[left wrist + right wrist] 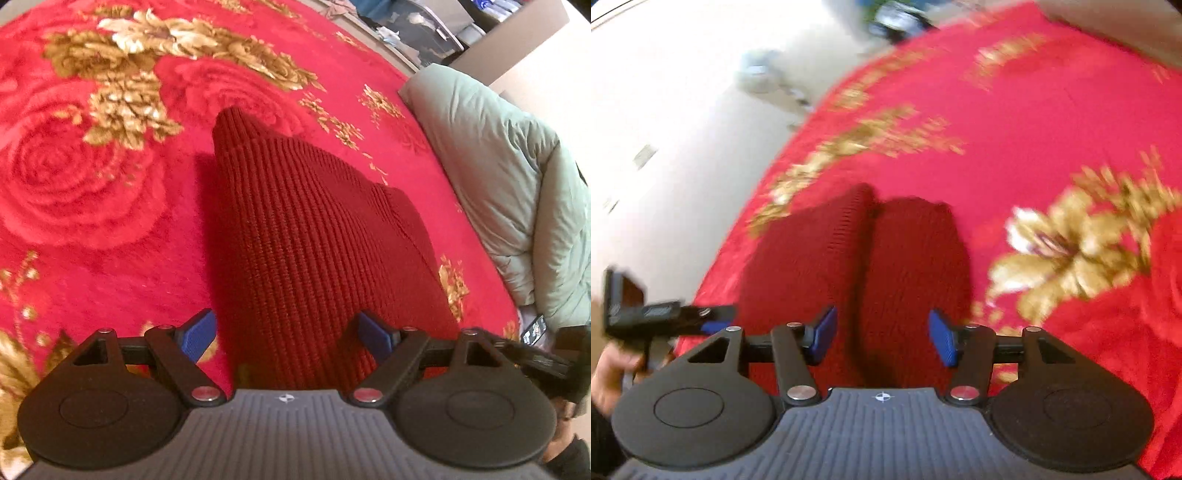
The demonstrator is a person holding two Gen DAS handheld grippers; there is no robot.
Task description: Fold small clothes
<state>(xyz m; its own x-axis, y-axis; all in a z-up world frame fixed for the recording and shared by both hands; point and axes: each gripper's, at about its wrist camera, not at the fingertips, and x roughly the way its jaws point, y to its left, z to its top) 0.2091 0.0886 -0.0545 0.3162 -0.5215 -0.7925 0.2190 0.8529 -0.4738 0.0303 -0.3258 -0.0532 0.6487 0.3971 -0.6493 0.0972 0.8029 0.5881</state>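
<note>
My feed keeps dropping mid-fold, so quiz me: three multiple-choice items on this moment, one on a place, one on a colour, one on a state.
1. Where does the dark red knit garment lie?
A. On the red floral blanket
B. On the bare floor
C. On the pale green quilted jacket

2. What colour are the gripper pads?
A. Yellow
B. Blue
C. White

3. How does the left gripper stand?
A. Shut on the garment
B. Shut on nothing
C. Open, its pads either side of the garment's near end

Answers:
1. A, since red blanket with gold flowers shows all round the knit.
2. B, since both wrist views show blue pads on black arms.
3. C, since the pads stand wide apart and do not visibly press the knit; the right gripper is open as well.
</note>
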